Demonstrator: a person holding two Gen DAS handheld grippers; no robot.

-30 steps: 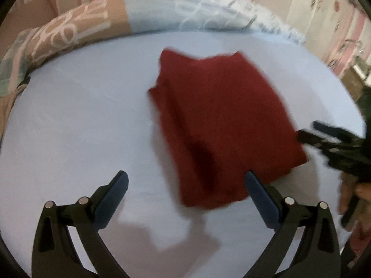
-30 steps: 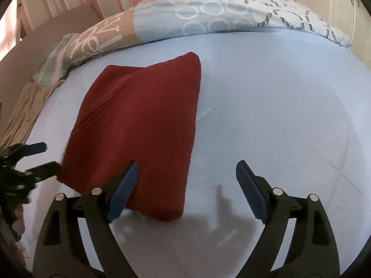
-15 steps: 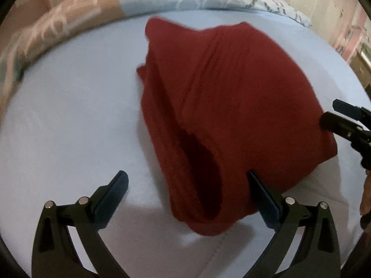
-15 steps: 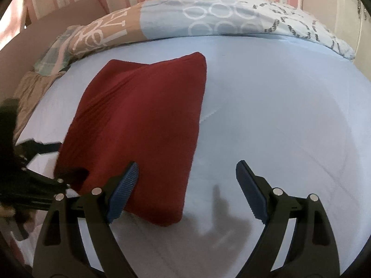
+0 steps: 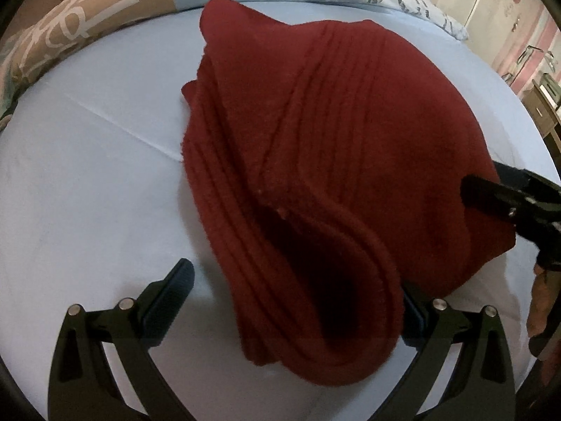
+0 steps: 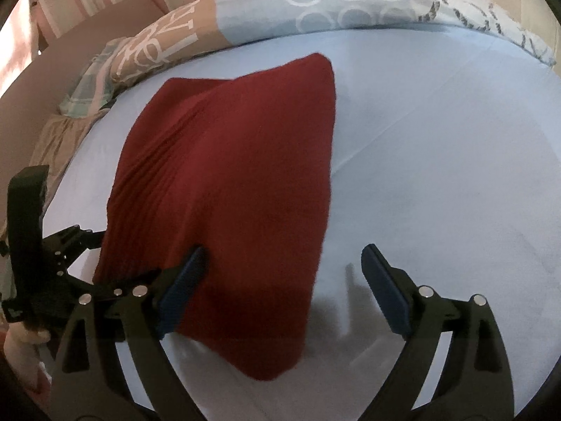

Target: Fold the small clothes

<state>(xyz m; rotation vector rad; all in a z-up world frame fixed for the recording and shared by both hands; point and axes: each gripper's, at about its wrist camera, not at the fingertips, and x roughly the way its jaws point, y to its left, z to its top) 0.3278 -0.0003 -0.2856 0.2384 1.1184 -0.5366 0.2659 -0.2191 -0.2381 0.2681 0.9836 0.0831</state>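
**A:** Garment first: where does the dark red ribbed knit garment [image 5: 350, 161] lie?

**B:** Mid-frame on the pale blue bed sheet [image 5: 87, 175], already doubled over, its thick folded end bulging low in the left wrist view. The patterned duvet [image 6: 280, 10] runs along the top of both frames.

**A:** And each tool?

**B:** Left tool [image 5: 294, 301] is spread wide, straddling that bulging fold and gripping nothing. Right tool [image 6: 284, 280] is equally wide; one finger rests at the cloth's lower part, the other over bare sheet.

**A:** Advice for the step?

**B:** Probably pinch all layers at both near corners together, lift evenly, and keep the edges aligned so the bulge flattens.
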